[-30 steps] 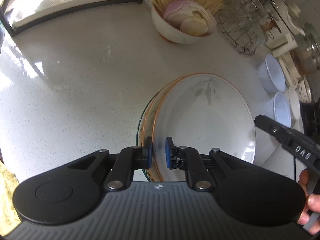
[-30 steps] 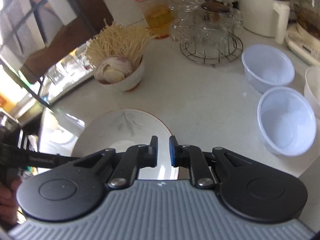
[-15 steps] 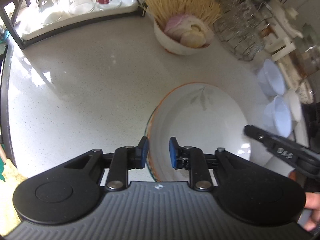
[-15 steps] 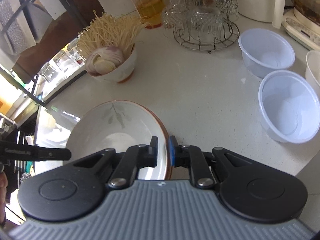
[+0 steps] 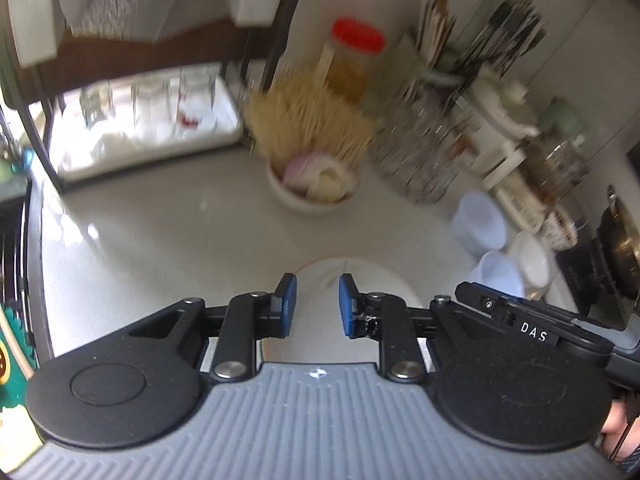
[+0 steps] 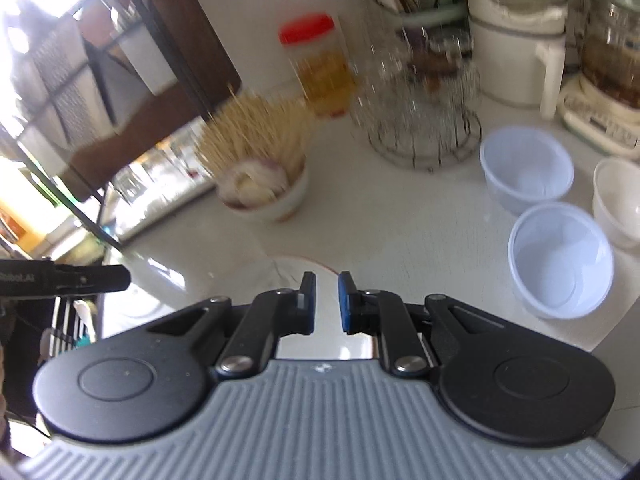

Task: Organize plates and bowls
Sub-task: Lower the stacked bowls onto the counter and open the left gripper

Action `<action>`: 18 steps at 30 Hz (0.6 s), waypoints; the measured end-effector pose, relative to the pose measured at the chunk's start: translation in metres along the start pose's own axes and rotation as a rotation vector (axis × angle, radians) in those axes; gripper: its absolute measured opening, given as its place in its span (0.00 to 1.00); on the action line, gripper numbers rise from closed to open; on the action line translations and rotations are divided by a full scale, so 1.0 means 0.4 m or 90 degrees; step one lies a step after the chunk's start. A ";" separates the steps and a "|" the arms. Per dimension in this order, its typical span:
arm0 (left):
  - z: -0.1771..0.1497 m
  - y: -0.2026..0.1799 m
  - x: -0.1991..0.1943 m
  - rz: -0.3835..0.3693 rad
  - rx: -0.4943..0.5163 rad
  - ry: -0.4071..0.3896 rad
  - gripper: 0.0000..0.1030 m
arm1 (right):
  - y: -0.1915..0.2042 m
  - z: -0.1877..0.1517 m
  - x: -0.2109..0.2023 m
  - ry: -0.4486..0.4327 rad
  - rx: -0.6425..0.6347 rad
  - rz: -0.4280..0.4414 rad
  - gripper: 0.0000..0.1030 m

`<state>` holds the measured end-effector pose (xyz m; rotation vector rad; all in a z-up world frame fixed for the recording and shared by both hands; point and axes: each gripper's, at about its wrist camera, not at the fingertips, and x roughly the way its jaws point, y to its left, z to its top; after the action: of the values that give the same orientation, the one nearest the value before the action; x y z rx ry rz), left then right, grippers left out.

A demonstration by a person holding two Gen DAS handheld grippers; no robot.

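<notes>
A white plate with an orange rim (image 5: 360, 276) lies on the white counter, mostly hidden under both grippers; it also shows in the right wrist view (image 6: 290, 266). My left gripper (image 5: 314, 304) is open and empty, raised above the plate's near part. My right gripper (image 6: 324, 300) is open by a narrow gap and empty, above the plate's right edge. Two pale blue plastic bowls (image 6: 560, 260) (image 6: 526, 168) and a white bowl (image 6: 618, 204) stand at the right. The blue bowls also show in the left wrist view (image 5: 500, 276) (image 5: 480, 220).
A white bowl with onions and noodle sticks (image 6: 264, 188) stands behind the plate. A wire rack of glasses (image 6: 420, 116), a red-lidded jar (image 6: 320, 68), a white jug (image 6: 516, 44) and a shelf frame (image 5: 120, 128) with glasses line the back. A stove pot (image 5: 620, 248) is far right.
Both grippers let go of the plate's rim, opened wider and lifted back and up. The plate now lies flat on the counter below them.
</notes>
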<state>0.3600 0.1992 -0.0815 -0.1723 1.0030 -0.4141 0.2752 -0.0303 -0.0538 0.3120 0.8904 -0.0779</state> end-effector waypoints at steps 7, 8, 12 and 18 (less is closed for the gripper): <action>-0.029 -0.018 -0.116 -0.011 0.013 -0.048 0.24 | 0.060 0.011 -0.121 -0.071 0.001 0.007 0.14; -0.034 -0.017 -0.130 -0.010 0.014 -0.052 0.24 | 0.069 0.009 -0.138 -0.079 -0.002 0.006 0.14; -0.061 -0.009 -0.188 -0.002 0.019 -0.071 0.24 | 0.102 -0.008 -0.185 -0.090 -0.009 0.004 0.14; -0.112 0.020 -0.242 -0.001 0.012 -0.078 0.24 | 0.151 -0.054 -0.215 -0.085 -0.018 0.000 0.14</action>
<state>0.2788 0.2488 -0.0325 -0.1796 0.8786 -0.4091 0.2166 0.0285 0.0144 0.2773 0.7581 -0.0846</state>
